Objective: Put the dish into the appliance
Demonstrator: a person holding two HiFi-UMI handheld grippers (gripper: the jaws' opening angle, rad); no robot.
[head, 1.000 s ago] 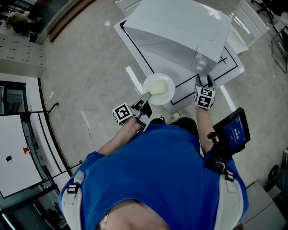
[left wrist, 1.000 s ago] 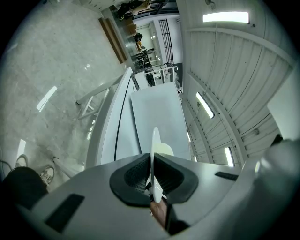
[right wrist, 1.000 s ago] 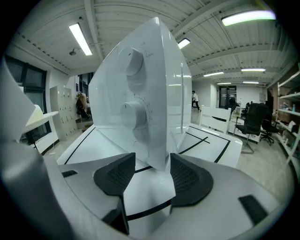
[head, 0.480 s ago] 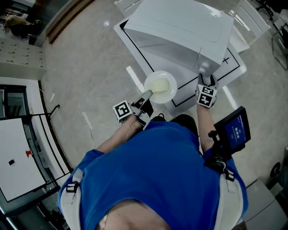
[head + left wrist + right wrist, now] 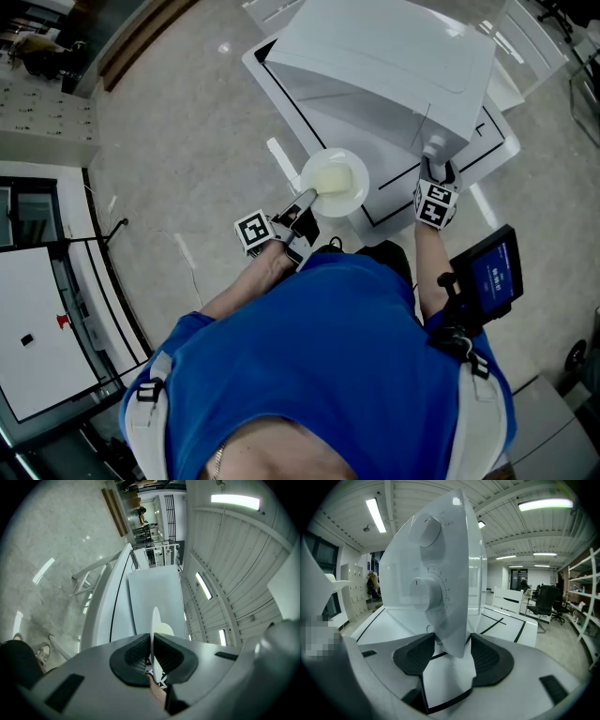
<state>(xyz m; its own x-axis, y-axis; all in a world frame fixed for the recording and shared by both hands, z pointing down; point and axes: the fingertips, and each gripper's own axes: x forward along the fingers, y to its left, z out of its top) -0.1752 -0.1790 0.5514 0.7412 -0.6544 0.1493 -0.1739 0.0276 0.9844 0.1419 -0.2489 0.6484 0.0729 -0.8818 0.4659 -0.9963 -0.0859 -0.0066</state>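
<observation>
White dish [image 5: 334,181], pinched in the left gripper [image 5: 307,200], is best kept level until the appliance door [image 5: 451,569], clamped in the right gripper [image 5: 432,167], is opened wide.

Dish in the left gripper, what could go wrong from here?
The left gripper pinches the dish only at its thin rim, so it could tilt or slip out.
No opening shows in the appliance, and the dish is near its front: moving on could knock it.
The right gripper holds just the dial panel's lower corner and might slip off.
</observation>
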